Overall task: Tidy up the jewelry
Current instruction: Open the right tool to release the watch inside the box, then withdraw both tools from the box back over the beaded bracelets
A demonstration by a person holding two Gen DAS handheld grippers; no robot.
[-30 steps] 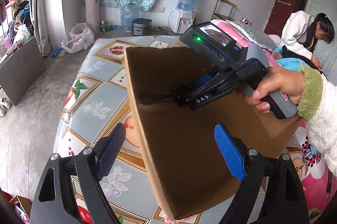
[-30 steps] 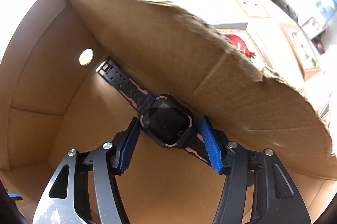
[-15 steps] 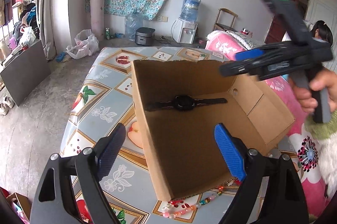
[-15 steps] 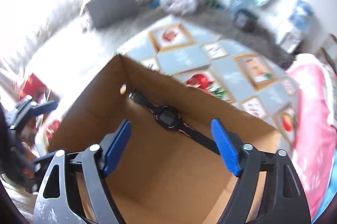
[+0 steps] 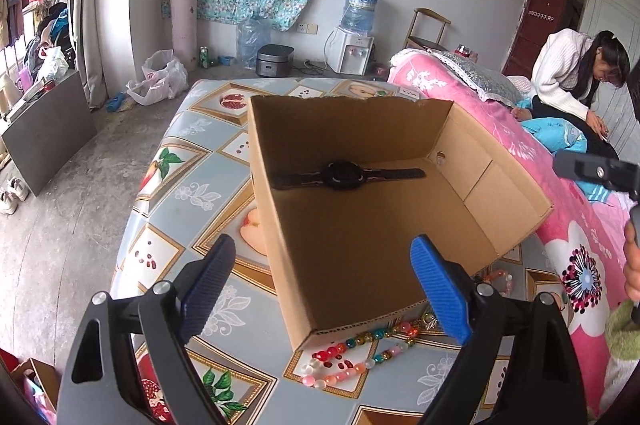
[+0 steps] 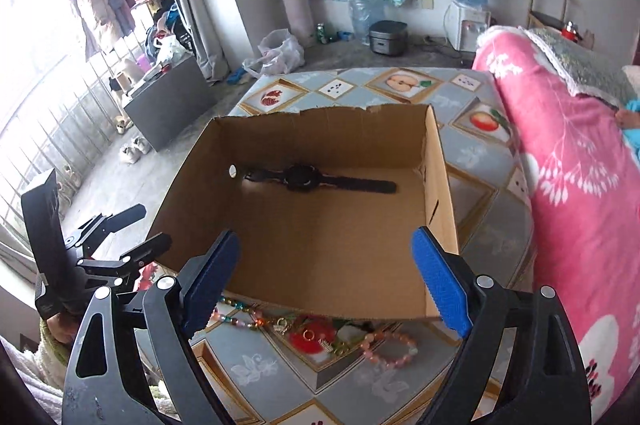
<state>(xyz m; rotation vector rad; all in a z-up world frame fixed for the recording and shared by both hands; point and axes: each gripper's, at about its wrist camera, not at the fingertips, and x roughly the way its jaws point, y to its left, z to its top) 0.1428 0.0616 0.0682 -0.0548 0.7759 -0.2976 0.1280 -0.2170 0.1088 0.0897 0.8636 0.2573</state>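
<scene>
Both grippers, left (image 5: 320, 285) and right (image 6: 324, 281), stand spread and empty, the right's jaws opening. The watch (image 6: 304, 177) lies in the box (image 6: 436, 185); beads (image 5: 352, 353) sit just outside, against its near wall. A grab there may nudge the box or snag strands together.

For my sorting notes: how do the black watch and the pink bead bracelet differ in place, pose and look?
The watch lies inside the cardboard box, against its far wall; the pink bead bracelet lies outside the box on the tablecloth, near the box's front edge. The watch is stretched out straight; the bracelet forms a closed loop. The watch is black; the bracelet is pale pink beads. No fingers touch either.
</scene>
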